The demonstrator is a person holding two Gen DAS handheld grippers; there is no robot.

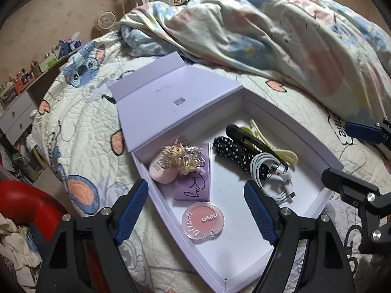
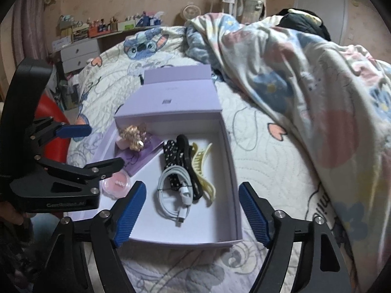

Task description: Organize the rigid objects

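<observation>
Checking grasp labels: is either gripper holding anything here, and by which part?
Nothing is held. The left gripper and right gripper both stand open above the box.

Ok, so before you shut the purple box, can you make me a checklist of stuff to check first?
1. Left tool holds nothing: ok, it stands open above the box.
2. Right tool holds nothing: ok, open too.
3. Lid free to fold over: ok, it lies flipped back with nothing on it.
4. Things lie inside the box: ok; white cable, yellow hair claw, blush compact and purple card are all within the walls.
5. Nothing stands higher than the walls: cannot tell; the gold hair clip sits piled on a pink bottle.
6. Nothing left out on the bed: cannot tell, only part shows.
</observation>
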